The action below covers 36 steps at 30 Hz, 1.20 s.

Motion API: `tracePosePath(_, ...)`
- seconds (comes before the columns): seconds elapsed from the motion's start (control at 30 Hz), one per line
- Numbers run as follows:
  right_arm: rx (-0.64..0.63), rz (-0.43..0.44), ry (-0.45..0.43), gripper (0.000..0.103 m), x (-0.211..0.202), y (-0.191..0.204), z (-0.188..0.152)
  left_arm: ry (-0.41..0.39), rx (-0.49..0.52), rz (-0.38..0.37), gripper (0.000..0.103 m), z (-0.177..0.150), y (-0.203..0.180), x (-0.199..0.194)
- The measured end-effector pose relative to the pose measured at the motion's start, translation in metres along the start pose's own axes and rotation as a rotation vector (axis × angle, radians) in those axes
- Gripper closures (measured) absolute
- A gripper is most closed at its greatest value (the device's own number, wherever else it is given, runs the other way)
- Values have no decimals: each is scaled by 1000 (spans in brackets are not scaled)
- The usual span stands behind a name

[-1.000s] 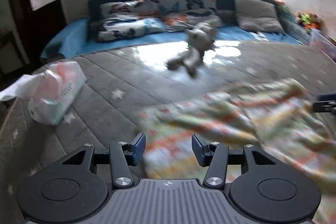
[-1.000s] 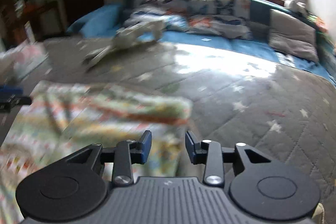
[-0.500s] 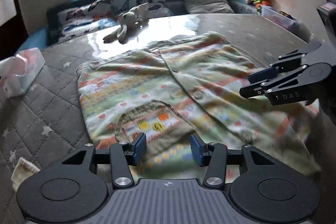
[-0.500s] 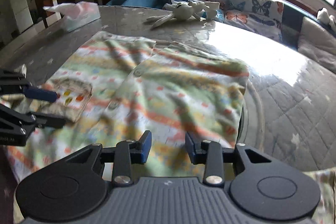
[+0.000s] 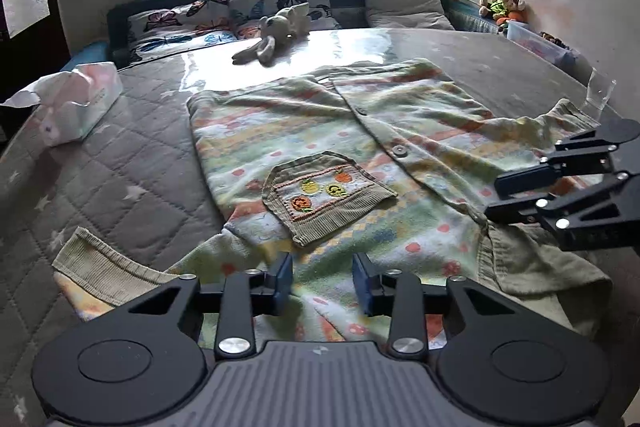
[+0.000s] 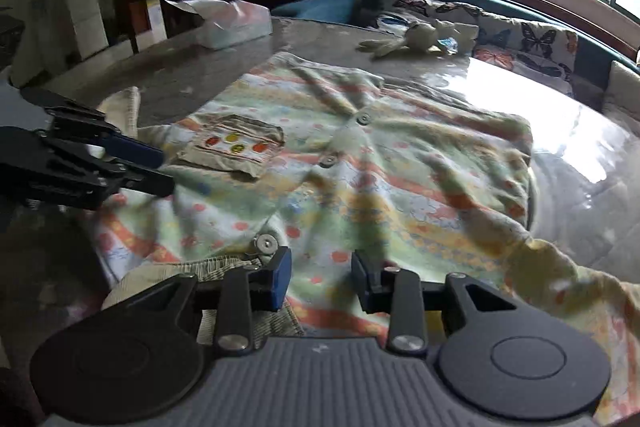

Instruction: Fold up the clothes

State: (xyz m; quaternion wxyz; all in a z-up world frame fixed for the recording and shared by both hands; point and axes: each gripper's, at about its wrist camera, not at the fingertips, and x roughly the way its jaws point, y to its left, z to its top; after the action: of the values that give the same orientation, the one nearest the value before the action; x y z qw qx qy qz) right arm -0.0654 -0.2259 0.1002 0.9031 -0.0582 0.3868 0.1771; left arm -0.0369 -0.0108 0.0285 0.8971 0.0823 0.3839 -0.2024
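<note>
A small patterned button-up cardigan [image 5: 340, 131] with a knitted front pocket [image 5: 324, 193] lies spread flat on the quilted grey table [image 5: 132, 179]; it also shows in the right wrist view [image 6: 380, 163]. My left gripper [image 5: 322, 283] is open and empty, hovering over the garment's near left part by a sleeve cuff [image 5: 100, 267]. My right gripper [image 6: 320, 279] is open and empty over the garment's near right part. Each gripper shows in the other's view, the right gripper [image 5: 496, 201] and the left gripper [image 6: 166, 171].
A tissue pack [image 5: 76, 103] lies at the table's left. A grey stuffed rabbit [image 5: 276, 33] lies at the far edge. Butterfly cushions [image 5: 224, 19] line a bench behind. A clear plastic box [image 5: 540, 45] stands at the far right.
Both grippers have pulled back toward the near edge of the garment and lowered. The garment now lies spread flat, and both grippers stay open.
</note>
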Motion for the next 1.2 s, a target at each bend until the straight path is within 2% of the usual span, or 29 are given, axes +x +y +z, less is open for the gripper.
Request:
tracePosePath(0.1, 10, 52, -3, 70, -3, 4, -3, 5, 2, 18, 66, 0, 5, -3)
tracePosePath(0.2, 41, 65, -21, 69, -8, -6, -1, 11, 1, 23, 66, 1, 8, -4)
tracePosePath(0.37, 107, -34, -64, 69, -16, -38, 10, 7, -1, 28, 66, 7, 0, -5)
tracePosePath(0.53, 175, -105, -13, 70, 6, -80, 13, -12, 3, 14, 66, 14, -5, -9)
tracePosePath(0.63, 203, -135, -7, 77, 11, -96, 10, -27, 7, -6, 66, 21, -11, -12)
tracePosePath(0.83, 209, -156, -26, 77, 13, -102, 25, -54, 42, -114, 66, 41, -44, -2)
tracePosePath(0.93, 215, -203, -18, 77, 23, -108, 35, -53, 64, -178, 66, 49, -67, 12)
tracePosePath(1.07, 263, -235, -4, 77, 36, -126, 43, -20, 89, -260, 66, 53, -91, 32)
tracePosePath(1.2, 256, -257, 2, 83, 47, -137, 48, 15, 111, -321, 66, 50, -104, 46)
